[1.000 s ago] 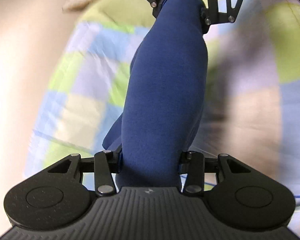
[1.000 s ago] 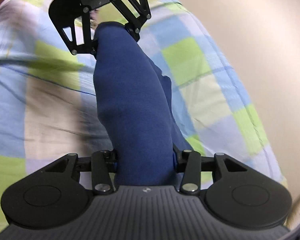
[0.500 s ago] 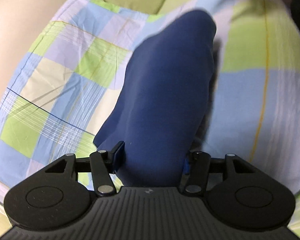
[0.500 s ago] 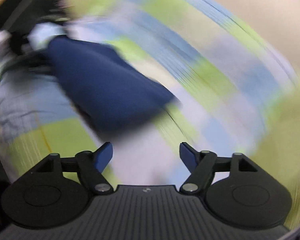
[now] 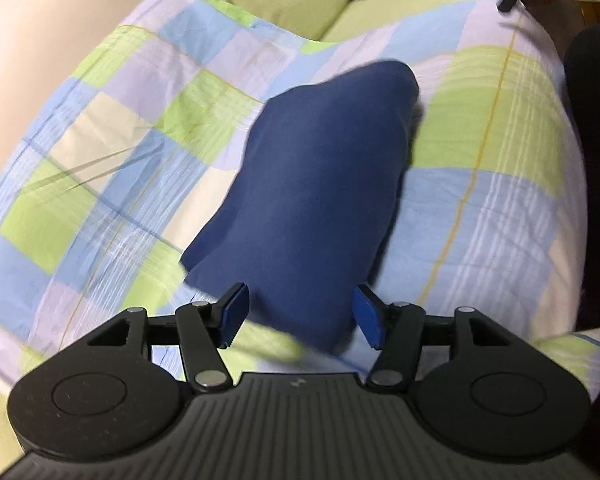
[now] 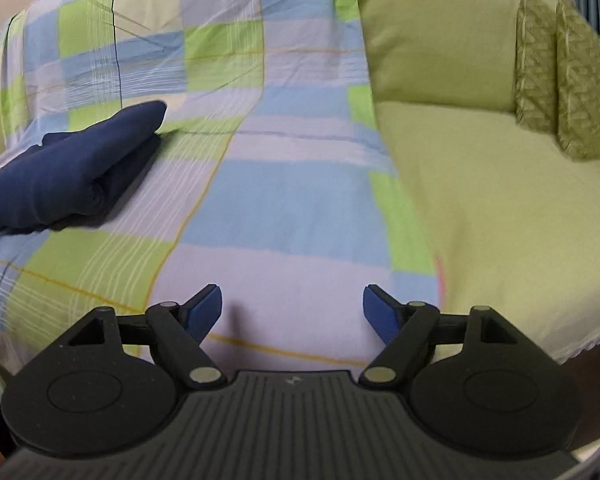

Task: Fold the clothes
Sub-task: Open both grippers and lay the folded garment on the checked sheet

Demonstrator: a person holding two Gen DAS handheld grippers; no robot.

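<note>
A folded navy garment (image 5: 320, 184) lies on the checked quilt (image 5: 132, 128). In the left wrist view its near end sits between the blue pads of my left gripper (image 5: 300, 316). Both pads stand clear of the cloth, so this gripper is open. In the right wrist view the same navy garment (image 6: 68, 172) lies far off to the left. My right gripper (image 6: 292, 312) hangs over the bare quilt (image 6: 292, 200), its jaws opening with nothing between them.
The quilt covers a green couch-like surface (image 6: 480, 208) with two patterned green cushions (image 6: 560, 76) at the far right. A person's dark clothing (image 5: 596, 160) fills the right edge of the left wrist view. A beige wall (image 5: 28, 40) stands to the left.
Both grippers have let go of the navy garment, which now lies on the quilt. The right gripper has swung away to the right and rolled. The left gripper's pads have spread off the cloth.
</note>
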